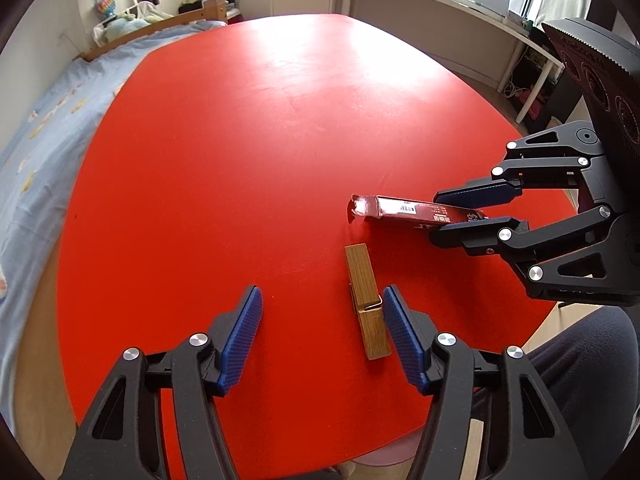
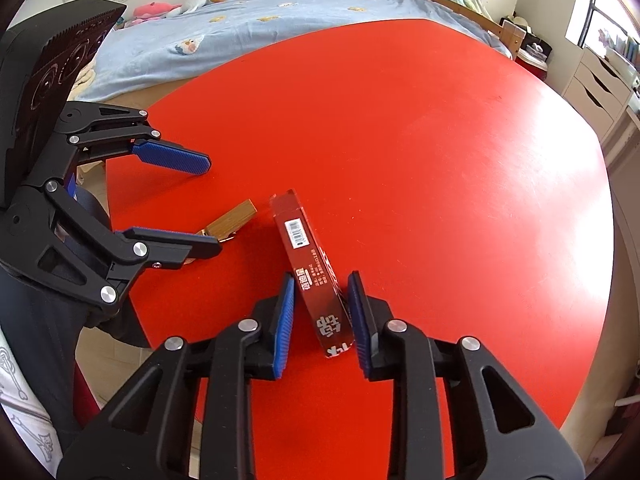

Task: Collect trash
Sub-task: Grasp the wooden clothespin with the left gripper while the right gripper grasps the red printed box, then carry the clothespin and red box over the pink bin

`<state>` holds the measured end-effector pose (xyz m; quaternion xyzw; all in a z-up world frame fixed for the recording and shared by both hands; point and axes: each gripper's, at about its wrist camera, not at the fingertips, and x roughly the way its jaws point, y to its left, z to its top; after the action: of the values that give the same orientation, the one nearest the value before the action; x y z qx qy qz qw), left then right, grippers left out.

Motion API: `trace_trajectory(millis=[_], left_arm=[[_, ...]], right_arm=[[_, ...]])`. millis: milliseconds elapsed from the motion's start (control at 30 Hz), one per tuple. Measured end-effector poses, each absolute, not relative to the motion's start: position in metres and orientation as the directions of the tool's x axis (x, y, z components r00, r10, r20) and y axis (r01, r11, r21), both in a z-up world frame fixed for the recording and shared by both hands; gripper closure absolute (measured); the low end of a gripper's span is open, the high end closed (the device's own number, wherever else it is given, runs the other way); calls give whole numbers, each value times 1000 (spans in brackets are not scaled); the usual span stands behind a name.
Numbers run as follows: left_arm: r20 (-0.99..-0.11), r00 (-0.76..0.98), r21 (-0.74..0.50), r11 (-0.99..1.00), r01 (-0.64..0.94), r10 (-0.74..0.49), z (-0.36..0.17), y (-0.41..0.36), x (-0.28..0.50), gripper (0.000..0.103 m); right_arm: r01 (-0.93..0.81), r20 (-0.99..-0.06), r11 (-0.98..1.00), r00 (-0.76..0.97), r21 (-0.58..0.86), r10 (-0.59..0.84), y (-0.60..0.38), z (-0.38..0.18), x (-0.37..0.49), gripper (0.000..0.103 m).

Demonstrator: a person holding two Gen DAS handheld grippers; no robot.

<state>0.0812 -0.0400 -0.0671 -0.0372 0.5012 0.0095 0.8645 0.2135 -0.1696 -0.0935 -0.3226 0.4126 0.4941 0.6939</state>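
Left wrist view: left gripper [image 1: 322,320] stands half open over the red table [image 1: 240,140], pads touching nothing; a wooden clothespin [image 1: 366,300] lies flat just inside its right pad. Beyond, the right gripper [image 1: 456,216] is clamped on a dark red carton [image 1: 404,210] with open end flap.

Right wrist view: narrow jaws pinch the carton [image 2: 308,256] on edge; a barcode label shows, other print unreadable. Clothespin [image 2: 232,220] lies at the left gripper [image 2: 212,208].

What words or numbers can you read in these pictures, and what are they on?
Dark red box: big white characters and small print, too blurred and tilted to read.
Barcode sticker on the box: digits too small to read.
Wooden clothespin: no writing.
Red table: no writing.
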Motion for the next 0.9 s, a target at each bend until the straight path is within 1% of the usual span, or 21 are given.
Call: trace_trajectory(millis=[33, 67, 133, 200, 500, 700, 900], left_arm=[[-868, 496, -57, 997, -51, -24, -66, -42, 80, 61], [-870, 493, -60, 997, -49, -28, -65, -42, 80, 65], [-873, 486, -63, 997, -45, -33, -65, -42, 80, 81], [-875, 482, -66, 997, -44, -37, -65, -41, 81, 90], [-872, 487, -79, 997, -18, -60, -60, -43, 77, 90], [-854, 513, -91, 996, 9, -83, -41, -43, 64, 90], [-836, 538, -94, 994, 51, -107, -18, -55, 38, 90]], right_arm=[[-949, -890, 312, 175, -39, 421, -170, -94, 213, 89], [-947, -889, 320, 179, -38, 421, -171, -94, 213, 88], [-941, -888, 337, 181, -31, 424, -172, -94, 213, 89], [-935, -886, 353, 183, -24, 426, -173, -94, 213, 89], [-891, -872, 453, 208, 17, 442, -188, -85, 212, 89], [-868, -857, 495, 231, 33, 461, -203, -65, 195, 89], [-848, -834, 528, 267, 34, 483, -221, -39, 161, 89]])
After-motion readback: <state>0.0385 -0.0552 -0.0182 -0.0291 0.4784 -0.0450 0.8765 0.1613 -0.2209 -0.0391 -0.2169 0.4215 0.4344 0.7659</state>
